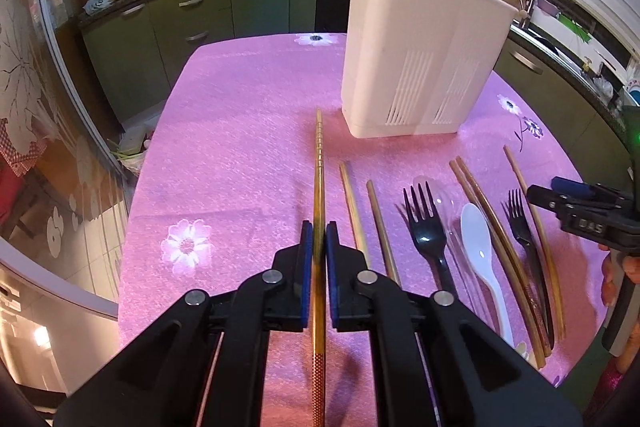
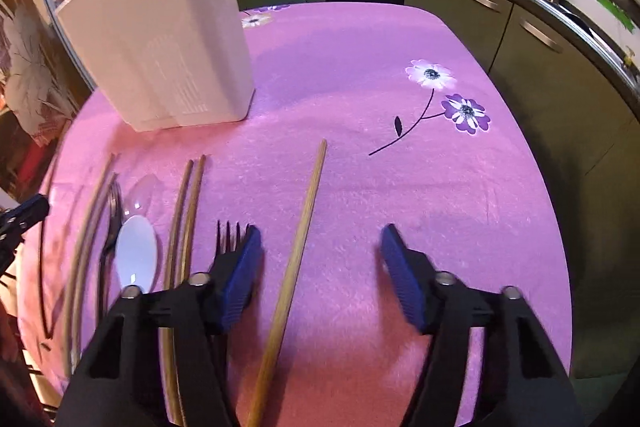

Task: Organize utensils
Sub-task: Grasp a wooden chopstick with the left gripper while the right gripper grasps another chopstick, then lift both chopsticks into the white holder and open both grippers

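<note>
**Left jaws clamp one chopstick; right jaws straddle another**

From the left wrist, nearest the lens is the left gripper (image 1: 319, 239), its blue pads pinched narrow on a ridged golden chopstick (image 1: 319, 163), gripped near the middle of its length, tip aimed toward the white utensil holder (image 1: 420, 59). The holder stands upright on the pink tablecloth (image 1: 240, 147). Near the holder's front, to its right, lie more wooden chopsticks, a black fork (image 1: 426, 227) and a white spoon (image 1: 480, 255). A thin, stiff, light stick like this probably pivots easily, so a mid-shaft hold seems sound.

From the right wrist, nearest is the right gripper (image 2: 320, 247), fingers half-spread and touching nothing, with a plain wooden chopstick (image 2: 298, 247) lying flat between them, closer to the left pad. It lies in front of the holder (image 2: 160, 39), to its right. Smooth and slim, it may roll or slip; closing squarely across its middle looks best.
</note>
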